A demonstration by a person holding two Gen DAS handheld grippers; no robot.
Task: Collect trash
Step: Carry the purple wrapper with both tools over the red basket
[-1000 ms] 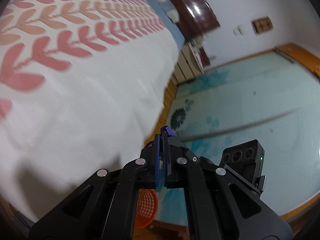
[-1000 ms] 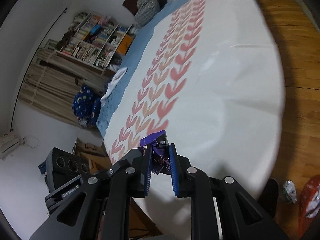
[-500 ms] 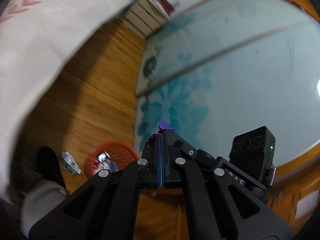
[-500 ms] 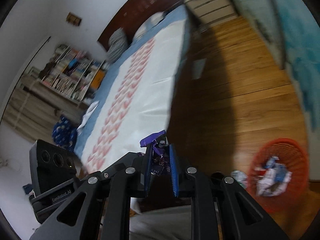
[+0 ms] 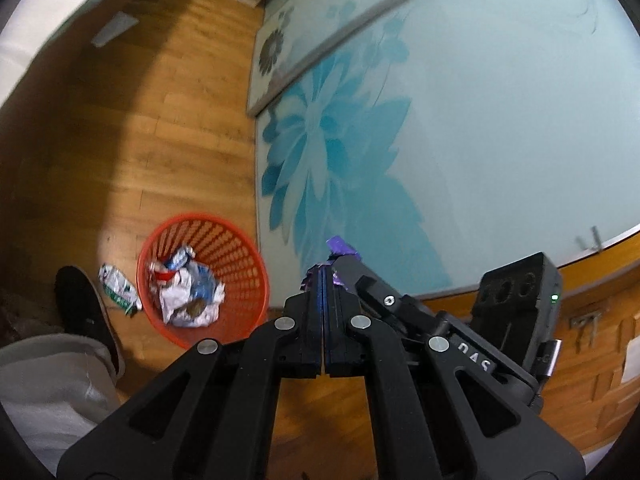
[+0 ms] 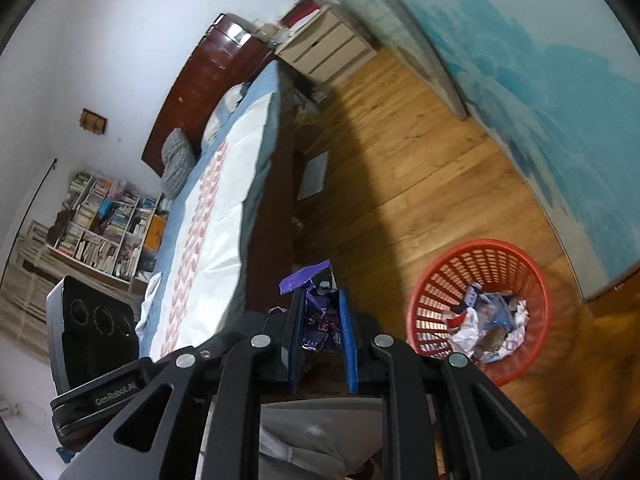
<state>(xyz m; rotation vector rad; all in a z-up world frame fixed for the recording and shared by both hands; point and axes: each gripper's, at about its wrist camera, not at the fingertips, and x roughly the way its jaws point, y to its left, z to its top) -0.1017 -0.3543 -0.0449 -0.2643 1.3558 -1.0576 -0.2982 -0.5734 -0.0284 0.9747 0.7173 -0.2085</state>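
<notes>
A red mesh basket (image 5: 244,256) (image 6: 516,264) holding crumpled wrappers stands on the wooden floor by the wall. My left gripper (image 5: 324,276) is shut on a thin purple wrapper (image 5: 341,247), held above the floor just right of the basket. My right gripper (image 6: 320,300) is shut on a crumpled purple wrapper (image 6: 316,320), with the basket to its lower right. A green and white wrapper (image 5: 118,288) lies on the floor left of the basket.
A person's black shoe (image 5: 86,312) and grey trouser leg (image 5: 48,384) stand left of the basket. A bed (image 6: 224,208) with a white patterned cover lies to the left, a bedside cabinet (image 6: 328,50) beyond it. A blue flowered panel (image 5: 440,120) lines the wall.
Both grippers have swung away from above the bed toward the floor. The red basket has come into view close by in both views. Each gripper still holds its purple wrapper.
</notes>
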